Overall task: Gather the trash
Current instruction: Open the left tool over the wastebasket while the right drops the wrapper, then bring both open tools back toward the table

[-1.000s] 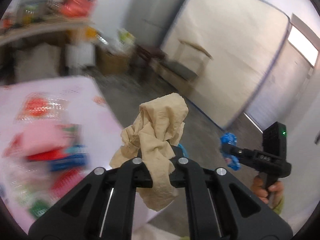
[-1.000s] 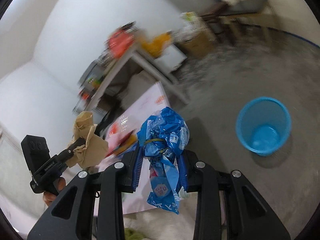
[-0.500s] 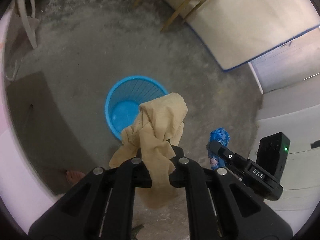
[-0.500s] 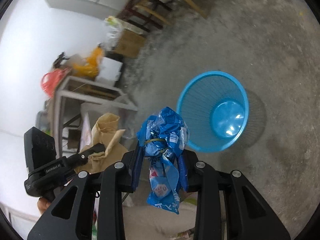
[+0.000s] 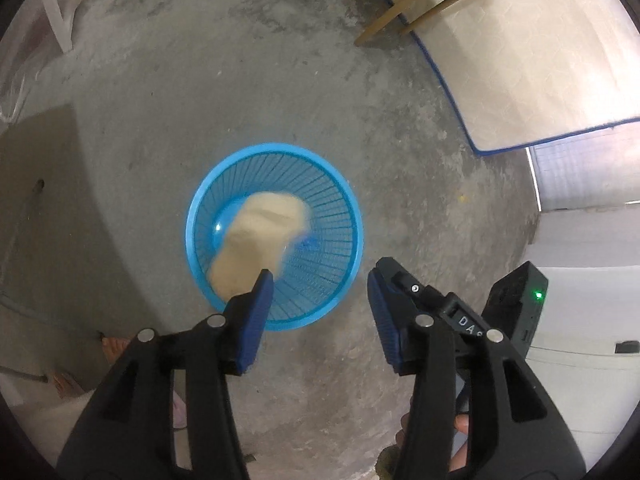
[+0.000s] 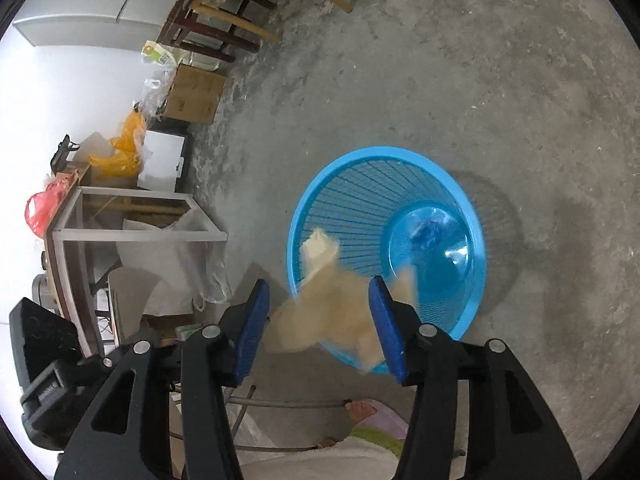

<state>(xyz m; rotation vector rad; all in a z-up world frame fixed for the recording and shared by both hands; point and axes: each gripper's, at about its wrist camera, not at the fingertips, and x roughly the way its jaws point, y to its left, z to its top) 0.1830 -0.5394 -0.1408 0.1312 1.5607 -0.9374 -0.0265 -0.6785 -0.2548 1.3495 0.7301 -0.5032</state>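
Note:
A blue slatted basket (image 5: 320, 284) (image 6: 384, 151) stands on the concrete floor below both grippers. My left gripper (image 5: 320, 300) hangs over its near rim, jaws opening, with nothing between the pads. A crumpled tan paper (image 5: 256, 240) (image 6: 332, 308) is falling into the basket, blurred. My right gripper (image 6: 320, 308) is also opening above the basket. The tan paper shows in the gap between its fingers, but no pad presses on it. A blue plastic wrapper (image 6: 430, 228) (image 5: 306, 242) lies at the basket's bottom. The right gripper's body (image 5: 464, 320) sits just right of my left fingers.
A mattress (image 5: 520, 60) leans on the wall beyond wooden chair legs (image 5: 400, 12). A grey-framed table (image 6: 140, 232), a cardboard box (image 6: 194, 94) and bags stand to the left. The person's bare foot (image 6: 360, 408) is near the basket.
Both grippers swung away from the table and down over the basket. Both jaws then opened: the tan paper left the left gripper and the blue wrapper left the right.

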